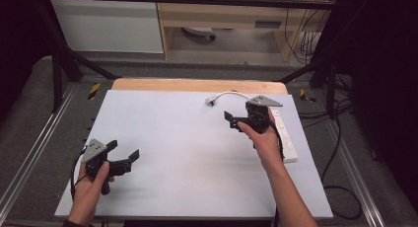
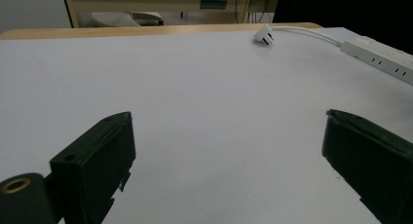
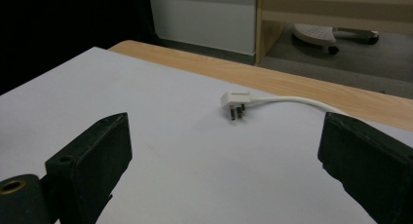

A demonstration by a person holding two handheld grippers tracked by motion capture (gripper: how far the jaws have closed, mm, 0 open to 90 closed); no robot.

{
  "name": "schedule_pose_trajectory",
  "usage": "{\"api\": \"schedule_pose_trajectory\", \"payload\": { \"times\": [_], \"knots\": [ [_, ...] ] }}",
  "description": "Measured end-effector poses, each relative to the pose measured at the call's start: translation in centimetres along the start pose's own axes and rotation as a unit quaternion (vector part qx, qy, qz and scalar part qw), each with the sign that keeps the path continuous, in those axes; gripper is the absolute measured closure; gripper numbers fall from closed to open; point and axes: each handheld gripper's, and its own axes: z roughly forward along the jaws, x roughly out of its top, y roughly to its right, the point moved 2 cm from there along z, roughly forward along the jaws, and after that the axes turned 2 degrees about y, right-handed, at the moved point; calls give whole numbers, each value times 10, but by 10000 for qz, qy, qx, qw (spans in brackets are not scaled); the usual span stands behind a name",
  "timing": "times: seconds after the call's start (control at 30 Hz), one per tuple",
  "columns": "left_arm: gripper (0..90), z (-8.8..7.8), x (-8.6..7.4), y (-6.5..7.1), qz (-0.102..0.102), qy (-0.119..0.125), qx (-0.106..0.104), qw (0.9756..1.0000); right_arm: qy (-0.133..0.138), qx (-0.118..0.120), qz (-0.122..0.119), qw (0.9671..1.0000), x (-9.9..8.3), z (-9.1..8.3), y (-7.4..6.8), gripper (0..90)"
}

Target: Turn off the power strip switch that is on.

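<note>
Both pairs of jaws are standing wide apart, gripping nothing. Nearest the white plug (image 3: 235,102), the right gripper (image 1: 235,120) is hovering just short of it, jaws facing it. Behind the plug, its white cord (image 1: 231,93) is curving to the power strip (image 1: 285,138). Well away from the plug, the left gripper (image 1: 122,152) is hanging over the white table (image 1: 172,138).

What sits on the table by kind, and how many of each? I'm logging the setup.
Power strip, white, with its cable: 1
Plug on that cable: 1
Grippers, black, both open: 2, left gripper and right gripper
Total: 4
</note>
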Motion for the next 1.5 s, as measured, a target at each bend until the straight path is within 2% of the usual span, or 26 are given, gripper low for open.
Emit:
{"api": "schedule_pose_trajectory", "payload": {
  "times": [0.17,0.47,1.5],
  "knots": [
    [52,1,0,0,11,-3,7,10000,79,-176,105,9998,3,-9,16,63],
    [52,1,-1,0,-7,-7,6,10000,95,-359,139,9992,3,-15,30,75],
    [53,-1,0,1,4,23,-16,10000,62,-736,314,9968,-3,-32,62,112]
  ]
}}
